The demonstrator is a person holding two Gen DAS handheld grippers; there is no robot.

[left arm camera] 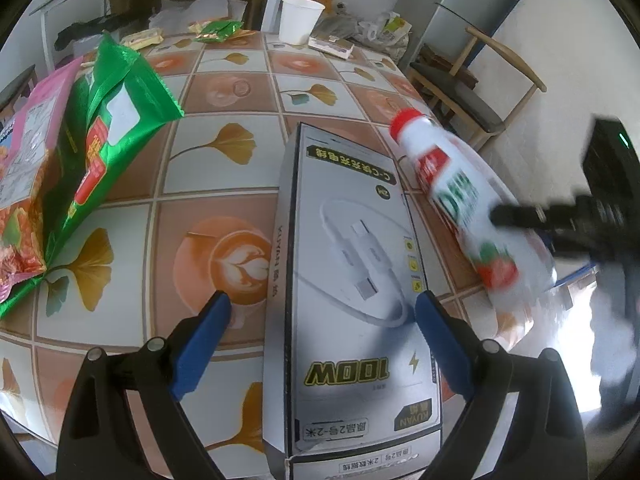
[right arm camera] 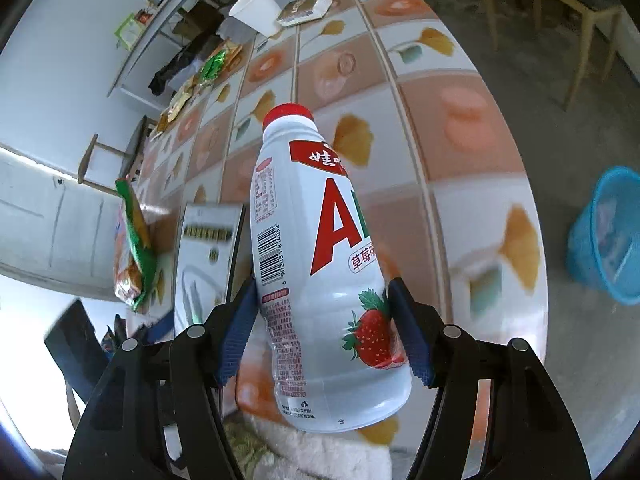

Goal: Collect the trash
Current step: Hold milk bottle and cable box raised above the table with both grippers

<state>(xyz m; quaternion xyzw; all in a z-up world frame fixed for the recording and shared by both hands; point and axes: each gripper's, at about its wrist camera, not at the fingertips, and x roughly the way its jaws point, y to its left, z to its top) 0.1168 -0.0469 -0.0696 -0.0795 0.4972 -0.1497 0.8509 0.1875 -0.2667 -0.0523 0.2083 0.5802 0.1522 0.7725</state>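
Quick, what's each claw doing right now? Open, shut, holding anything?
Left gripper: open, fingers either side of the box, not clamped on it.
Right gripper: shut on the bottle.

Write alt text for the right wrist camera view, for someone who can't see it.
The right gripper clamps a white strawberry-drink bottle with a red cap, held above a tiled-pattern table. A blue basket sits on the floor to the right.
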